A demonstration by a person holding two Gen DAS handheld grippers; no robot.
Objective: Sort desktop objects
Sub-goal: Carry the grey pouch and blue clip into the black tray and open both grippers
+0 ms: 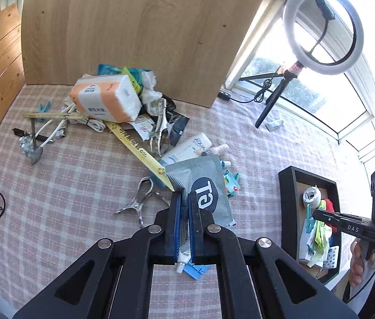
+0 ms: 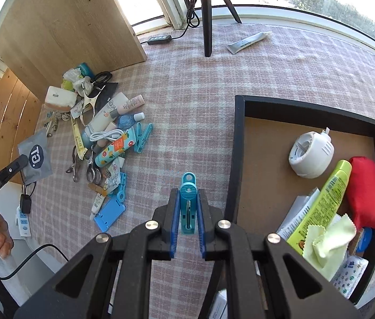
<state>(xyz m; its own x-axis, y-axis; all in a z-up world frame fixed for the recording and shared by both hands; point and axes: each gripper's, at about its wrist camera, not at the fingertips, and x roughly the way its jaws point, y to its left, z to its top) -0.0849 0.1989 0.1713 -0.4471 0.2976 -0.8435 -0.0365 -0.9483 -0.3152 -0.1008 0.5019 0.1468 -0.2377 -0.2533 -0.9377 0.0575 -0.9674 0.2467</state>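
My left gripper (image 1: 184, 196) is shut on the lower edge of a grey sachet (image 1: 203, 183) with a dark round logo, lifted above the checked cloth. The right wrist view shows the same sachet (image 2: 34, 154) hanging from the left gripper (image 2: 24, 160) at the far left. My right gripper (image 2: 188, 195) is shut on a blue clothes peg (image 2: 188, 207) that stands upright between the pads, just left of the black tray (image 2: 238, 146). In the left wrist view the right gripper (image 1: 316, 214) hovers over the tray (image 1: 285, 199) with the peg (image 1: 307, 224).
A pile with a tissue pack (image 1: 105, 98), metal clips (image 1: 137, 204), a yellow ruler (image 1: 134, 146) and tubes lies by the upright wooden board (image 1: 134, 26). A ring light (image 1: 323, 29) stands on a tripod (image 2: 206, 13). The tray holds a white round device (image 2: 311, 154), a red pouch (image 2: 364, 188) and a green tube (image 2: 323, 199).
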